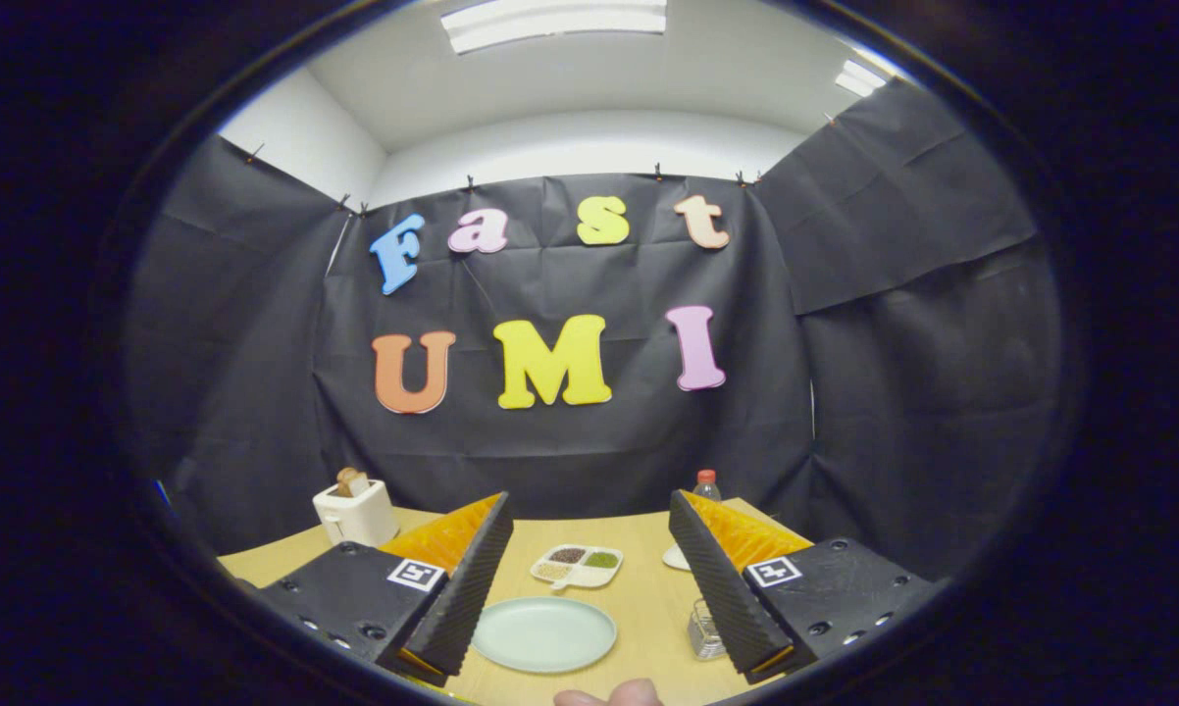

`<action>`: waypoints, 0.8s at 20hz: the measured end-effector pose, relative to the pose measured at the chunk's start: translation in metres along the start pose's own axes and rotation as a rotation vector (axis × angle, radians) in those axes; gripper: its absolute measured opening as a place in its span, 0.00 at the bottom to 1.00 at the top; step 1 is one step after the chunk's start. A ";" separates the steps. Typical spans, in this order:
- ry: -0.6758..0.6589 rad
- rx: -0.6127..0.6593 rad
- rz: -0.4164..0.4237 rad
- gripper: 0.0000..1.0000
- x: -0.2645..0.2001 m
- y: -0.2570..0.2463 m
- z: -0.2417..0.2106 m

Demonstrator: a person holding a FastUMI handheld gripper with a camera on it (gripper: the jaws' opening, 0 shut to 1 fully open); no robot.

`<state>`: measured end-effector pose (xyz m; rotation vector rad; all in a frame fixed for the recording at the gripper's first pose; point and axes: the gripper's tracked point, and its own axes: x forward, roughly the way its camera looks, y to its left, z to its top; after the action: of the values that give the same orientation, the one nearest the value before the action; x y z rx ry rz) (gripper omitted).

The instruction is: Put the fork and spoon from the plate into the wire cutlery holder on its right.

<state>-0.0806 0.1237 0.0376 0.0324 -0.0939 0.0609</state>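
A pale green plate (544,634) lies on the wooden table between my two fingers, low and near. Its face looks bare; I make out no fork or spoon on it. The wire cutlery holder (704,630) stands just right of the plate, partly hidden behind my right finger (727,588). My gripper (589,583) is open wide, held above the table with nothing between the fingers.
Beyond the plate sits a white divided dish (577,566) with small heaps of food. A white toaster (356,512) with bread stands at the far left of the table (639,534). A bottle (707,484) with a red cap and a small white dish (675,558) stand at the far right. A fingertip (609,696) shows nearest me.
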 end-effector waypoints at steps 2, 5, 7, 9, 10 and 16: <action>-0.023 -0.004 0.000 0.96 -0.004 0.000 0.008; -0.025 0.017 -0.004 0.96 -0.010 -0.001 0.012; -0.025 0.015 -0.006 0.96 -0.011 -0.003 0.011; -0.021 0.005 -0.018 0.96 -0.012 -0.006 0.011; -0.014 0.006 -0.021 0.96 -0.012 -0.005 0.010; -0.040 0.046 -0.025 0.96 -0.012 -0.010 0.019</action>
<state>-0.0935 0.1122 0.0554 0.0813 -0.1322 0.0373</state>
